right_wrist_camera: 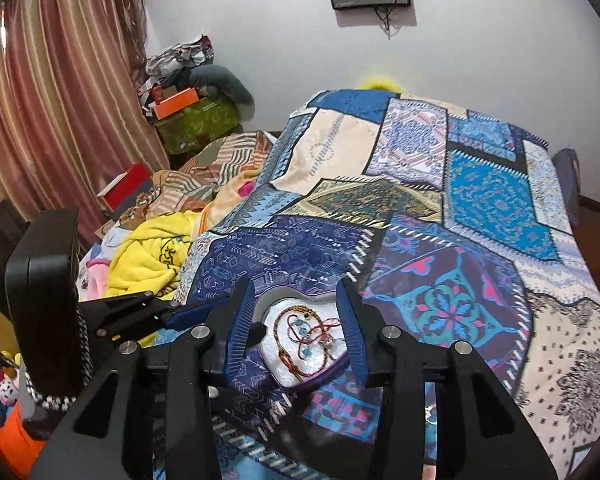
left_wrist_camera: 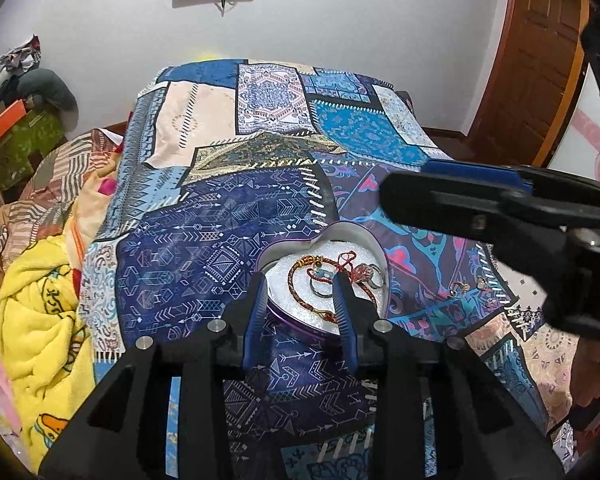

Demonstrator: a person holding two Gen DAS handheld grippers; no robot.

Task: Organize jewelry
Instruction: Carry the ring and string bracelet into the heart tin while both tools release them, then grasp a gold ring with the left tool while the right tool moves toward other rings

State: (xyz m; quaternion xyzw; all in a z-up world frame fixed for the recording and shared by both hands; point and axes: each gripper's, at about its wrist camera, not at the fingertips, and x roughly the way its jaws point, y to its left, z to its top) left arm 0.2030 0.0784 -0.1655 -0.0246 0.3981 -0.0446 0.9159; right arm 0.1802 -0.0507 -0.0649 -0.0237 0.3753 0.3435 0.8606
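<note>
A heart-shaped tin (left_wrist_camera: pixel 364 236) with a white lining sits on the patterned bedspread; it also shows in the right wrist view (right_wrist_camera: pixel 269 300). Inside lie a braided red-gold bracelet (left_wrist_camera: pixel 300 304), red thread pieces (left_wrist_camera: pixel 346 260) and silver rings (left_wrist_camera: pixel 374 276); the bracelet also shows in the right wrist view (right_wrist_camera: pixel 282 344). Loose rings (left_wrist_camera: pixel 460 287) lie on the cloth right of the tin. My left gripper (left_wrist_camera: pixel 302 280) is open and empty just above the tin's near rim. My right gripper (right_wrist_camera: pixel 296 290) is open and empty above the tin; it crosses the left wrist view (left_wrist_camera: pixel 404 184).
The patchwork bedspread (left_wrist_camera: pixel 260 152) covers the bed. A yellow blanket (left_wrist_camera: pixel 40 320) and crumpled bedding lie at the left. A curtain (right_wrist_camera: pixel 52 112), boxes (right_wrist_camera: pixel 178 106) and clutter stand at the far left. A wooden door (left_wrist_camera: pixel 540 52) is at the right.
</note>
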